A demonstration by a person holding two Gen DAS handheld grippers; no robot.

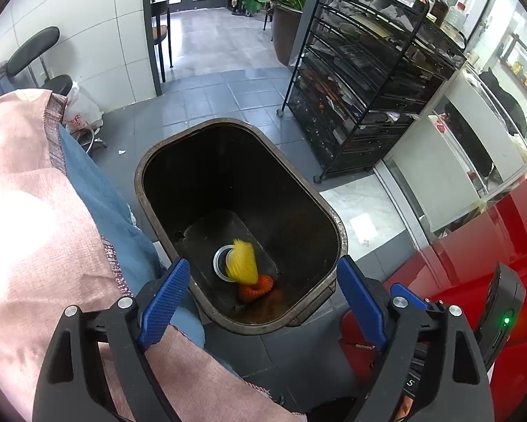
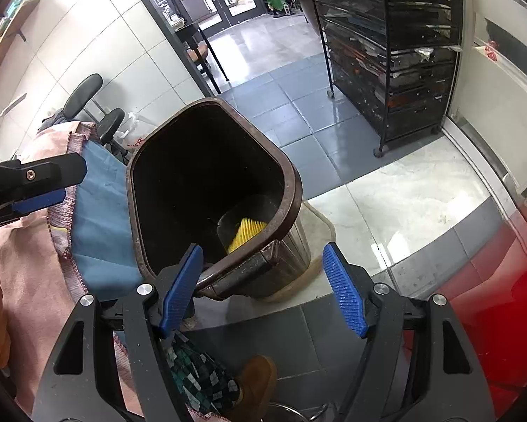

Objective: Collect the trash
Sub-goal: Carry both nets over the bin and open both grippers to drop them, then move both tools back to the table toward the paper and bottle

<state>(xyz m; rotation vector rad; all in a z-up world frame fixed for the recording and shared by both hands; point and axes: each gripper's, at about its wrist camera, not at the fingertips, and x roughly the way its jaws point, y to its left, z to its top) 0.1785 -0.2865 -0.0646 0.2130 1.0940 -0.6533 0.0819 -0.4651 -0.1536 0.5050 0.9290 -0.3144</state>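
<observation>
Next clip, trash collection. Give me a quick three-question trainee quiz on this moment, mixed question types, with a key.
1. True or false: the left gripper holds a piece of trash.
2. What lies at the bottom of the brown bin? A) yellow foam net B) a glass bottle C) nothing
3. What colour is the foam net under the yellow one?

Key: 1 false, both grippers are open and empty; 2 A; 3 orange.

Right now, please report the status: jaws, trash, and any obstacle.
Left gripper and right gripper: jaws open, empty. Yellow foam net, orange net and clear lid lie in the brown bin. Nothing blocks the bin's opening.
</observation>
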